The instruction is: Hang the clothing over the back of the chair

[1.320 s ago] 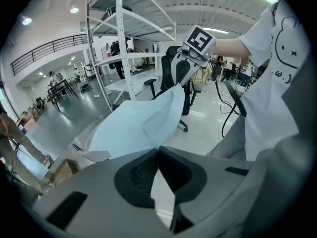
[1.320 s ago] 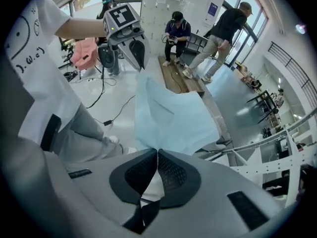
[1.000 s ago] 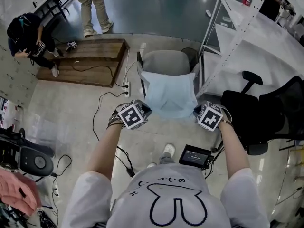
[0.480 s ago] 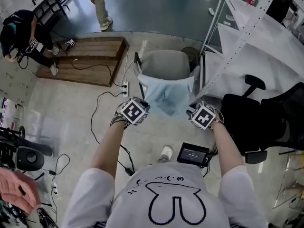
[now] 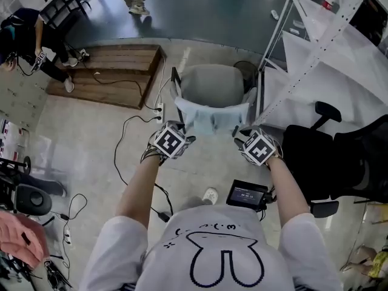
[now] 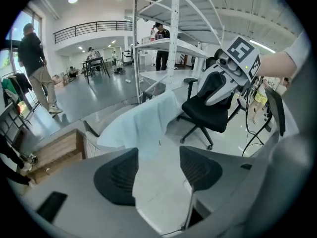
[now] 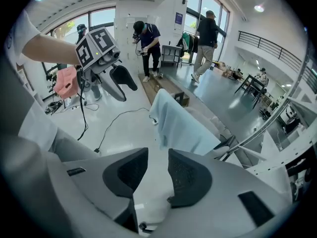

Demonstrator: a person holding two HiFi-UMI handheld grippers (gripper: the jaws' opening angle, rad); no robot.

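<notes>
Hanging over grey chair (image 5: 212, 82) back, light-blue clothing (image 5: 212, 119), bunny outline on shirt (image 5: 224, 250)

Lt blue clothing (image 5: 212, 120), grey chair (image 5: 212, 82), blk office chair (image 5: 321, 156), brown wood platform (image 5: 109, 71).

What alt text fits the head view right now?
A light blue garment hangs over the back of a grey chair, seen from above. Just short of it, the left hand-held gripper and right hand-held gripper have jaws opening with nothing between them.
</notes>
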